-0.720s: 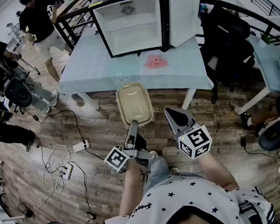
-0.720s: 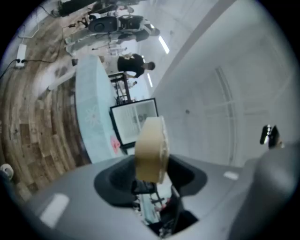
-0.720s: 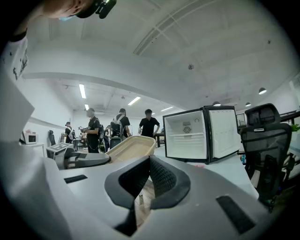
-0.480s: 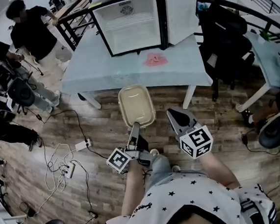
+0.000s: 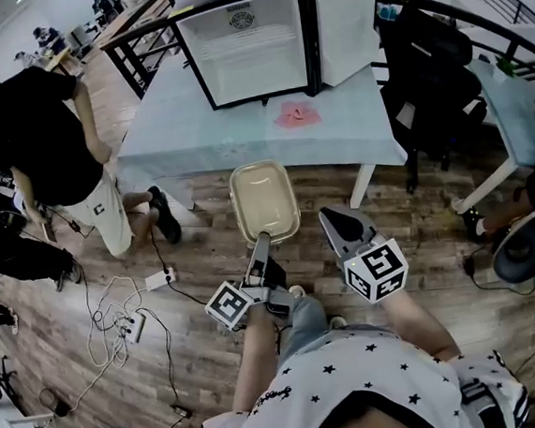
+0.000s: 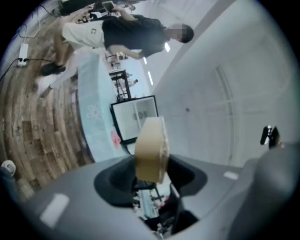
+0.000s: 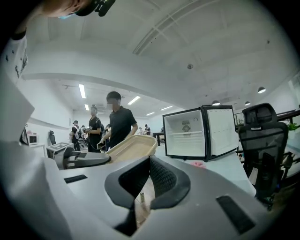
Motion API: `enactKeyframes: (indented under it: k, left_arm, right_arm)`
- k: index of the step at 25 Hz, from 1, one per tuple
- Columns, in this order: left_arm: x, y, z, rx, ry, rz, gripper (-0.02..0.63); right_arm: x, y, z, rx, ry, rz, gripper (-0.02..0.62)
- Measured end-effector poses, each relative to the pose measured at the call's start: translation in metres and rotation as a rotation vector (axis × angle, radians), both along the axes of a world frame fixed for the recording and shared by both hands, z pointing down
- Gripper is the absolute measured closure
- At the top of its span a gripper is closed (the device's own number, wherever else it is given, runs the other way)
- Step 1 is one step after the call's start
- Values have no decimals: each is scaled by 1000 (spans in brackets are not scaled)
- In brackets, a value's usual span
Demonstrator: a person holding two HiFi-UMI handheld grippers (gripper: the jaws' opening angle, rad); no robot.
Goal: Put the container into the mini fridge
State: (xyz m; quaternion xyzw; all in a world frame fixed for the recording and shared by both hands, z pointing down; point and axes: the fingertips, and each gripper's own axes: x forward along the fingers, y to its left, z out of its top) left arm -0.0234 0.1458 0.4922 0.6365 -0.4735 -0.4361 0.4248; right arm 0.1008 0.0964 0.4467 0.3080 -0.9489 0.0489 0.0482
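My left gripper (image 5: 260, 239) is shut on the near rim of a beige, empty container (image 5: 264, 202), which hangs level over the wooden floor just short of the table. In the left gripper view the container (image 6: 151, 147) shows edge-on between the jaws. The mini fridge (image 5: 244, 51) stands on the far side of the table, empty, with its door (image 5: 348, 31) swung open to the right. My right gripper (image 5: 334, 219) floats beside the container on its right, shut and holding nothing. From the right gripper view the container (image 7: 131, 147) lies to the left and the fridge (image 7: 185, 132) ahead.
The pale blue table (image 5: 194, 131) carries a small pink thing (image 5: 297, 114) in front of the fridge. A person in black (image 5: 45, 154) stands at the table's left end. A black chair (image 5: 433, 79) is at the right. Cables and a power strip (image 5: 153, 280) lie on the floor.
The person in black has walked from the far back left to the table's left end. Both grippers and the container have hardly moved.
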Motion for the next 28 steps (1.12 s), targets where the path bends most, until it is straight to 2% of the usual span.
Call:
enactKeyframes:
  k: [10, 18, 28]
  left_arm:
    - [-29, -40, 2, 13, -6, 8, 396]
    - [-68, -88, 1, 21, 6, 26, 396]
    - [-123, -140, -18, 37, -19, 64, 396]
  right_arm:
    - [-33, -38, 1, -9, -6, -17, 574]
    - [-71, -83, -4, 3, -15, 4, 574]
    - [-124, -126, -16, 22, -21, 37, 574]
